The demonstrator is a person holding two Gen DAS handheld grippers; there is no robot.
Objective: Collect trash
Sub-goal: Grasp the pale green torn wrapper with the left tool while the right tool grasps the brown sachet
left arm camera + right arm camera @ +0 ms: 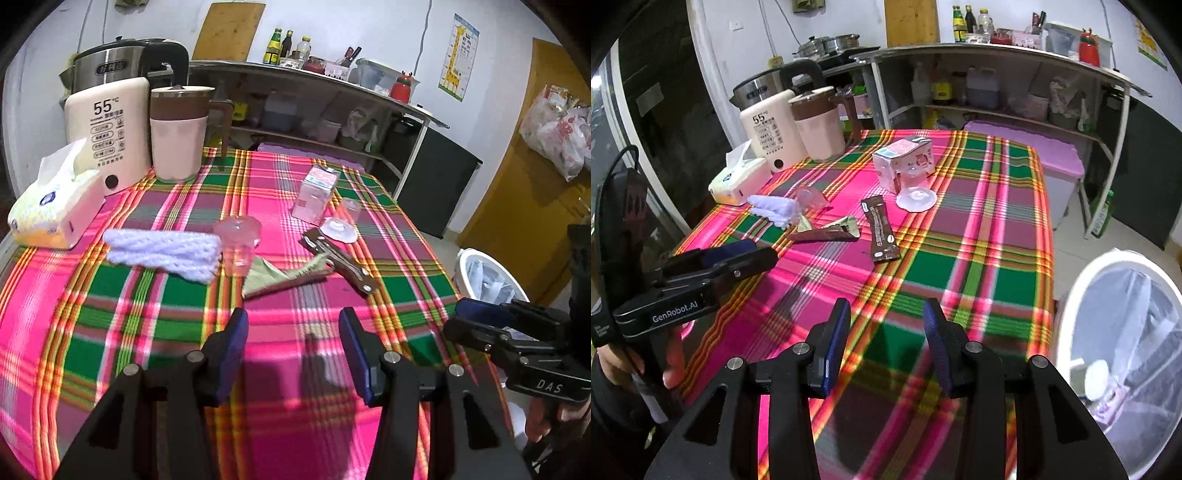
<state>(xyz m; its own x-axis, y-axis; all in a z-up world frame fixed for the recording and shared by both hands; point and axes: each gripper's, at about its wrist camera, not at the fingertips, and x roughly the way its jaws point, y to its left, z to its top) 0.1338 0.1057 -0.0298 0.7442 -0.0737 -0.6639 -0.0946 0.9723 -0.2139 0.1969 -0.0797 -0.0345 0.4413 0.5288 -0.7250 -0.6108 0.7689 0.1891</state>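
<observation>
I hold both grippers low over the near edge of the worktop [997, 236], and both are empty: the left fingers [236, 332] are spread apart with only the checked cloth between them, and the right fingers [842, 321] are spread in the same way. I think I keep them open because the next step is to choose one piece of trash. The trash lies in the middle of the worktop, well apart from my fingers: two brown wrappers [881, 230], one of them torn open, a small pink carton [905, 162], a clear plastic cup [239, 240] and a clear lid [916, 199] just beside the carton. The white bin [1123, 354] waits on the floor at my right, beside the worktop. The folded white cloth [162, 251], the tissue pack [55, 206] and the kettle [114, 129] are not trash, and the cloth touches the cup, so I judge it may disturb a grasp there.
</observation>
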